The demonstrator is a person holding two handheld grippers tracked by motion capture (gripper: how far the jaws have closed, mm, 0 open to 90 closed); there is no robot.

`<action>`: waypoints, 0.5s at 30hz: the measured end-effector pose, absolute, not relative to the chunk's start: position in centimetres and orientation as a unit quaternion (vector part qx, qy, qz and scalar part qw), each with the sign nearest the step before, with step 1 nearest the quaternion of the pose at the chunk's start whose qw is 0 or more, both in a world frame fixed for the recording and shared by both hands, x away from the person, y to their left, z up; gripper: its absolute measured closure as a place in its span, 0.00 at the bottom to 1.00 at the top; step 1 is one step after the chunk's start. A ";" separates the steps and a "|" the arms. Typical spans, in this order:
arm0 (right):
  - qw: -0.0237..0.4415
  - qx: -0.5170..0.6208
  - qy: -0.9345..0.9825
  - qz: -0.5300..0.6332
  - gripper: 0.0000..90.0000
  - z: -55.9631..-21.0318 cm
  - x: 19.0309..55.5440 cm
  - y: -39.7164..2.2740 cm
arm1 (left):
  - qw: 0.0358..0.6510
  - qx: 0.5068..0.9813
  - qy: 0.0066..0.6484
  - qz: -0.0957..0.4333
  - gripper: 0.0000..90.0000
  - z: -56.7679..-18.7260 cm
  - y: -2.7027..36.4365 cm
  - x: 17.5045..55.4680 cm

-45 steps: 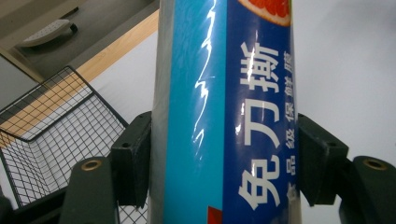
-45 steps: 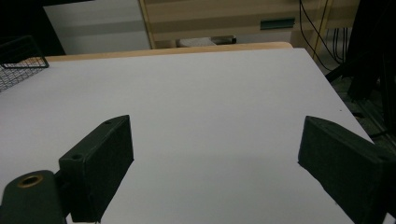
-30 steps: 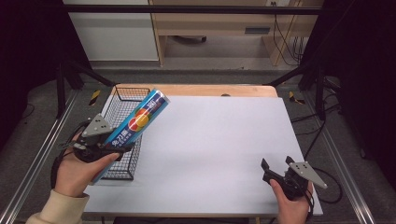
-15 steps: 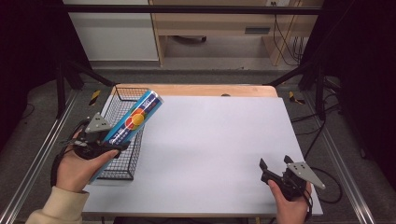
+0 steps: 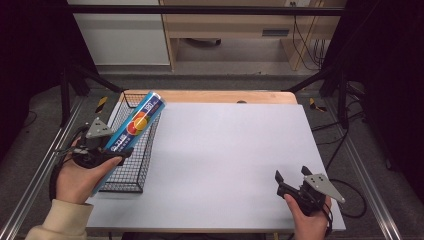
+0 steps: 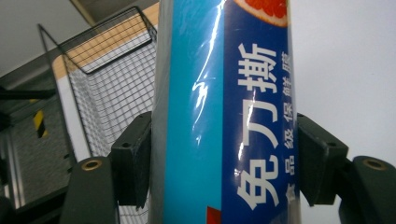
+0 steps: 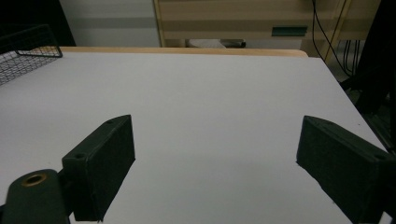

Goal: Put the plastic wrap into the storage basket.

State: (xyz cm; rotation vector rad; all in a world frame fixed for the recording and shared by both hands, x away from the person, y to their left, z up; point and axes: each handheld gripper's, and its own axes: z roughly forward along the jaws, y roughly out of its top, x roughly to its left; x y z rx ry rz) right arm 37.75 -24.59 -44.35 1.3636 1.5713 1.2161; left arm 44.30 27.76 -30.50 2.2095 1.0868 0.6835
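A long blue box of cling film (image 5: 136,124) with white lettering and an orange fruit picture is held slanting up and away over the black wire basket (image 5: 131,180). My left gripper (image 5: 111,148) is shut on its lower part. Both jaws press the cling film box (image 6: 224,116) from either side in the left gripper view. My right gripper (image 5: 291,177) rests open near the table's front right corner. Only bare table lies between the wide-apart jaws of the right gripper (image 7: 215,163).
The wire basket (image 6: 112,74) stands along the table's left edge and looks empty. A white sheet covers the table (image 5: 230,150). Behind the table stands a wooden bench (image 5: 235,25), with cables at the right. A metal rail (image 5: 30,195) runs along the left side.
My left gripper has carried the cling film box leftward, from the table's white sheet to above the basket. My right gripper has stayed where it was.
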 end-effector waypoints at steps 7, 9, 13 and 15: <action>0.367 0.513 0.615 0.473 0.13 -43.8 37.2 -23.7 | 0.261 0.814 0.440 0.274 0.36 -30.2 27.9 44.5; 0.369 0.509 0.617 0.473 0.13 -43.7 37.2 -23.5 | 0.255 0.810 0.451 0.274 0.36 -30.1 28.0 44.7; 0.368 0.507 0.618 0.475 0.13 -43.7 37.3 -23.5 | 0.238 0.806 0.463 0.280 0.36 -30.2 28.3 45.3; 0.367 0.508 0.617 0.476 0.13 -43.7 37.3 -23.5 | 0.235 0.804 0.472 0.275 0.36 -30.4 28.5 45.6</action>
